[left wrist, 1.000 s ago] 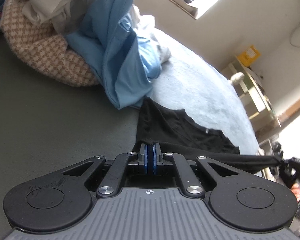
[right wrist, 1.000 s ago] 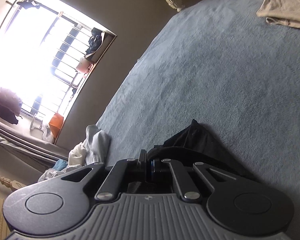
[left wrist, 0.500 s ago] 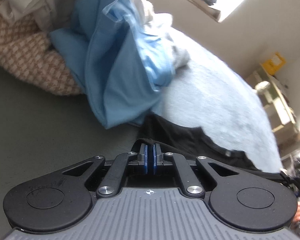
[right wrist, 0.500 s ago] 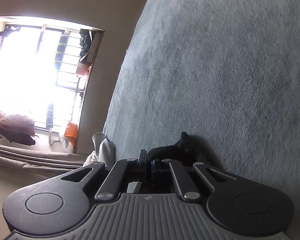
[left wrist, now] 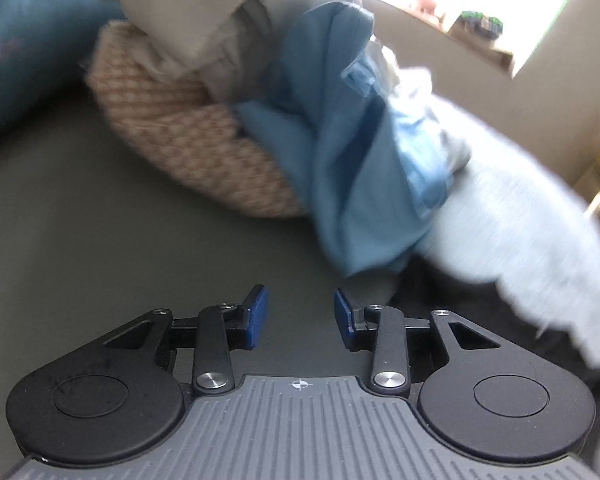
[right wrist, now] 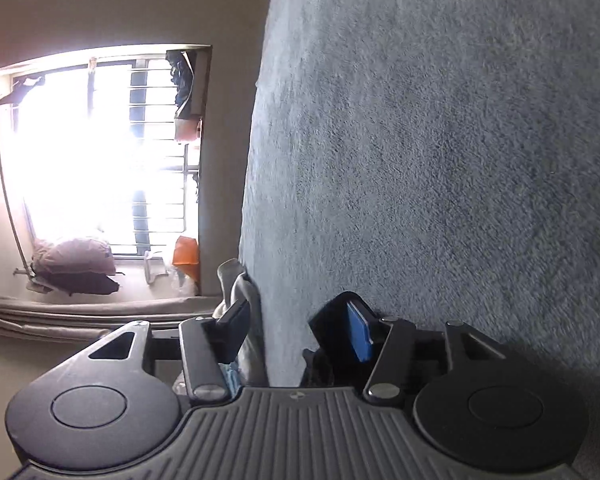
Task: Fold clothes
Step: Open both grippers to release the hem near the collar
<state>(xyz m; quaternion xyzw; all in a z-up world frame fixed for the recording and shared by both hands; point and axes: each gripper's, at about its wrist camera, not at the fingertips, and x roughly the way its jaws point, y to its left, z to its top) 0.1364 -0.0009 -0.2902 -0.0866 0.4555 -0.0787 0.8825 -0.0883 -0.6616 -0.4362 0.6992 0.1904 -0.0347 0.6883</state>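
Note:
A black garment [left wrist: 480,316] lies on the pale blue bed cover [left wrist: 520,224], to the right of my left gripper [left wrist: 300,316]. That gripper's jaws are opening, with only the dark grey sheet [left wrist: 100,248] showing between its blue pads [left wrist: 256,312]. In the right wrist view my right gripper [right wrist: 300,328] is opening too. A fold of the black garment [right wrist: 332,320] still leans against its right blue pad [right wrist: 360,334], but the pads do not press on it.
A pile of clothes sits ahead of the left gripper: a blue garment [left wrist: 352,152], a beige checked knit [left wrist: 188,148] and a cream cloth [left wrist: 204,12]. A bright barred window [right wrist: 100,160] with bundles on its sill lies left of the bed cover [right wrist: 460,160].
Both grippers were shut on the black garment and now stand apart, letting it go. The left view has tilted up toward the pile. The right gripper has sunk close to the bed.

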